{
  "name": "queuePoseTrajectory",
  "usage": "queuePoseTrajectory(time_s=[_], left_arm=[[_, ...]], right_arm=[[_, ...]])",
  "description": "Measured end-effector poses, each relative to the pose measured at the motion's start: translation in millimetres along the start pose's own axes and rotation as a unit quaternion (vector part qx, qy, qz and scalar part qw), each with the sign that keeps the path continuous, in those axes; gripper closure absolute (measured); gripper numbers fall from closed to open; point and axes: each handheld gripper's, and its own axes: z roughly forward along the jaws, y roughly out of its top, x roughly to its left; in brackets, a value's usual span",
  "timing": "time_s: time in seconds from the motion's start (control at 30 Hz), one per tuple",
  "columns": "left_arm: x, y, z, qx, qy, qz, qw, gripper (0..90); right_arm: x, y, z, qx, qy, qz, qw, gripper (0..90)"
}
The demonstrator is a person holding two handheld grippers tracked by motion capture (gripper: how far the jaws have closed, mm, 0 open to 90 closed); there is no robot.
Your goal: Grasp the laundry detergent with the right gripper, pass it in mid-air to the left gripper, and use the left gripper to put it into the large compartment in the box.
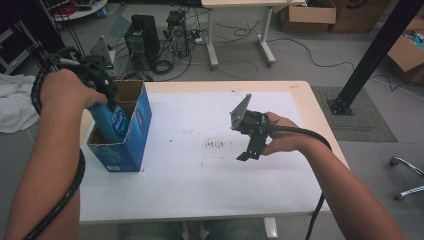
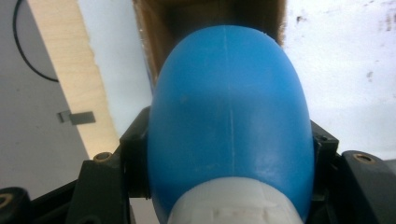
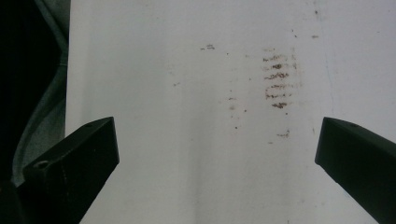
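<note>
A blue plastic bottle with a white cap end stands tilted, its lower part down inside an open blue cardboard box at the table's left. My left gripper is shut on the bottle's upper part, above the box's mouth. In the left gripper view the blue bottle sits squeezed between both black jaws, pointing into the brown inside of the box. My right gripper hovers over the middle of the white table sheet, and in the right gripper view my right gripper stands open with nothing between its jaws.
The white sheet covers most of the wooden table and bears brown smudges. Beyond the table are computer towers, cables, a second desk's legs and cardboard boxes. A black post rises at the right.
</note>
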Motion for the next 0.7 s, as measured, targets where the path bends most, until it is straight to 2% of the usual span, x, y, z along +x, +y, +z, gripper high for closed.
queuePoseTrajectory(time_s=[0.07, 0.3, 0.53, 0.7], left_arm=[[0.5, 1.5, 11.8, 0.007, 0.000, -0.002, 1.0000, 38.2], [2.7, 4.9, 39.4, 0.009, 0.004, -0.009, 0.9999, 38.2], [1.5, 8.7, 58.1, 0.013, 0.001, -0.006, 0.9999, 38.2], [0.9, 11.3, 68.8, 0.011, 0.006, -0.005, 0.9999, 38.2]], right_arm=[[0.7, -0.8, 0.4, 0.003, 0.000, 0.000, 1.0000, 0.0], [1.6, -5.6, -1.5, 0.001, -0.002, 0.005, 1.0000, 0.0], [1.6, -8.3, 0.7, 0.003, -0.001, 0.010, 0.9999, 0.0], [1.6, -7.8, 2.3, 0.001, 0.001, 0.010, 0.9999, 0.0]])
